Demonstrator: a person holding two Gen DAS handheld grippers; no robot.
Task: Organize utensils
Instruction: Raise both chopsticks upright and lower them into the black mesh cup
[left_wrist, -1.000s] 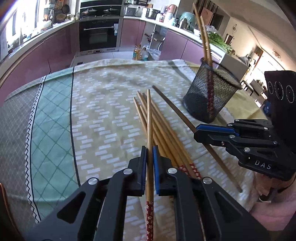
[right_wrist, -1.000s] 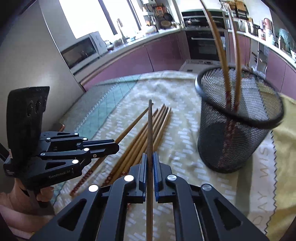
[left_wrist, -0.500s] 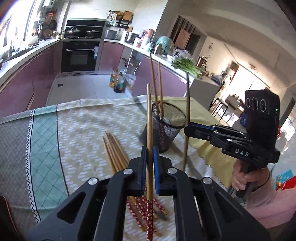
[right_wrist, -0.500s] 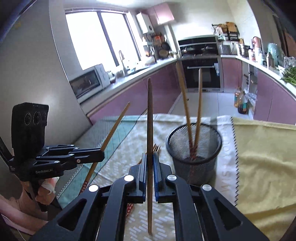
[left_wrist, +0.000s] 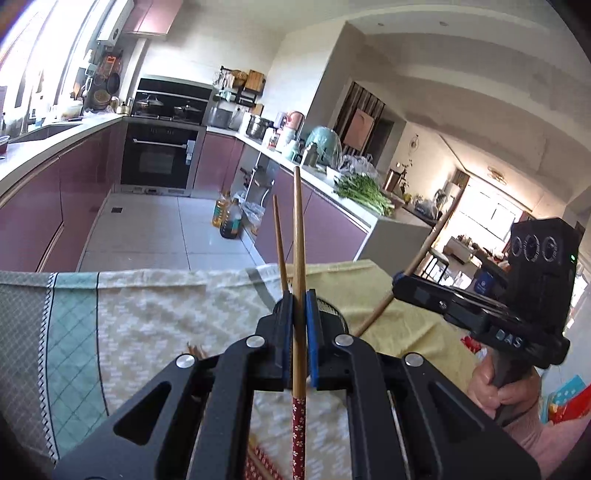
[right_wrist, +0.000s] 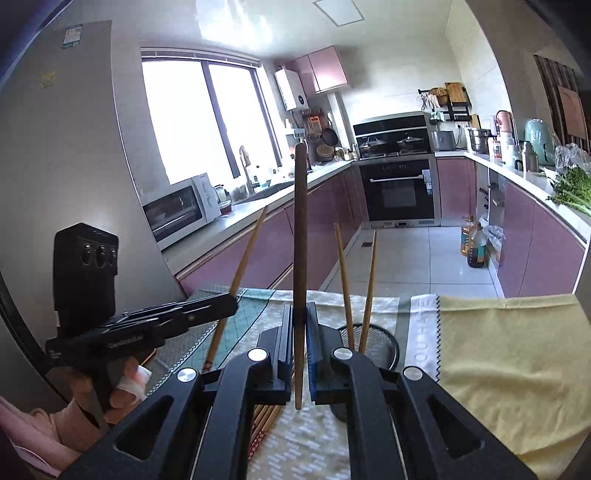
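My left gripper (left_wrist: 299, 295) is shut on a light wooden chopstick (left_wrist: 298, 236) with a red patterned end, held upright above the table. My right gripper (right_wrist: 300, 308) is shut on a darker brown chopstick (right_wrist: 300, 221), also upright. The black mesh holder (right_wrist: 384, 345) stands just beyond the right gripper's fingers with two chopsticks (right_wrist: 344, 280) in it. In the left wrist view the holder (left_wrist: 332, 312) is mostly hidden behind the fingers. Several loose chopsticks (right_wrist: 266, 421) lie on the tablecloth under the right gripper. Each gripper shows in the other's view, left gripper (right_wrist: 229, 302) and right gripper (left_wrist: 402, 284).
The table carries a green and beige patterned cloth (left_wrist: 140, 317) and a yellow cloth (right_wrist: 509, 354) to the right of the holder. Beyond the far table edge are kitchen cabinets, an oven (right_wrist: 399, 188) and oil bottles on the floor (left_wrist: 229, 218).
Both grippers have lifted their chopsticks off the table and tilted them upright. The views have swung up from the tabletop to the kitchen, and the holder now sits low behind the fingers.
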